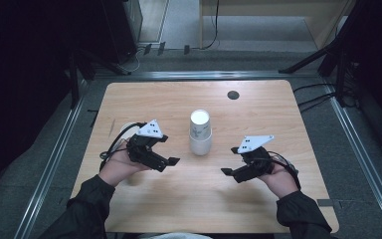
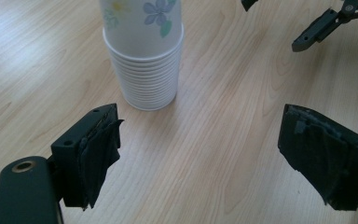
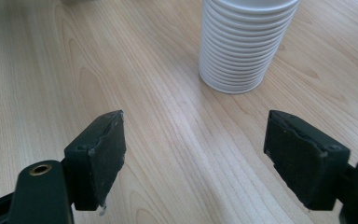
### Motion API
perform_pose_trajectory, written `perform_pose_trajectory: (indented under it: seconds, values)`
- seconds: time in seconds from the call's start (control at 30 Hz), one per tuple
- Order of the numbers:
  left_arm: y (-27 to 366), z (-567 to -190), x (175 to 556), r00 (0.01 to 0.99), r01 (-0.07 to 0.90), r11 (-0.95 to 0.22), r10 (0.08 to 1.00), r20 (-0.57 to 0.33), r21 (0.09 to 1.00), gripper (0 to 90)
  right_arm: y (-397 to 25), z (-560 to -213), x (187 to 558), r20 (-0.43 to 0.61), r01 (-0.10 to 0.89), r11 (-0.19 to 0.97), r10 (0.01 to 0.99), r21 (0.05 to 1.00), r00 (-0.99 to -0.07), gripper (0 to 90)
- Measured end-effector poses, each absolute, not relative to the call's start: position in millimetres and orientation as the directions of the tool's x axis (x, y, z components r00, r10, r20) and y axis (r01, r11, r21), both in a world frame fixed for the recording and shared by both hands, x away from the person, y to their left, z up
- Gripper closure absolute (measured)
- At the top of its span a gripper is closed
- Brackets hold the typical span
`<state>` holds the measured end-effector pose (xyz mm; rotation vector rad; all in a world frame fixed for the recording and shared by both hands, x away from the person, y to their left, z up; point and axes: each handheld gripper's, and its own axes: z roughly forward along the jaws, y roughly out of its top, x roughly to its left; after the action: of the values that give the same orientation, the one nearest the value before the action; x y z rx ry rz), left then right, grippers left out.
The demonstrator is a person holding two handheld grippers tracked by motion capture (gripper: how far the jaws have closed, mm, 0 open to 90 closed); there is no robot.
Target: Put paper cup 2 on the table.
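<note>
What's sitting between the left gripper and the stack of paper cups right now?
Nothing: bare wood of the table separates the open left gripper from the stack of paper cups, as the left gripper view shows.

A light wooden table (image 1: 278, 209) stands on grey floor (image 1: 358, 149) between dark surroundings.

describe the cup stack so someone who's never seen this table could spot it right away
On the wooden table, look near the middle, between the left gripper and the right gripper, both open and apart from it. The cup stack stands there upside down: white paper cups nested into ribbed rims, the top one printed with flowers.
</note>
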<state>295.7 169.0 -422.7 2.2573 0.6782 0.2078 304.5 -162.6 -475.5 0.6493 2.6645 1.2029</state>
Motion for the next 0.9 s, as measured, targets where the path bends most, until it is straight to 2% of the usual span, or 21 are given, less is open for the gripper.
perform_pose_trajectory:
  seconds: [0.37,0.9]
  values:
    - [156,-426,289,0.862,0.391,-0.581,0.502,-0.065,0.714,13.1,-162,-475,305,0.041,0.319,0.584,0.438,0.746,-0.898,20.9]
    - [148,-429,286,0.857,0.395,-0.56,0.51,-0.073,0.728,13.1,-160,-476,306,0.038,0.311,0.593,0.426,0.743,-0.904,20.9]
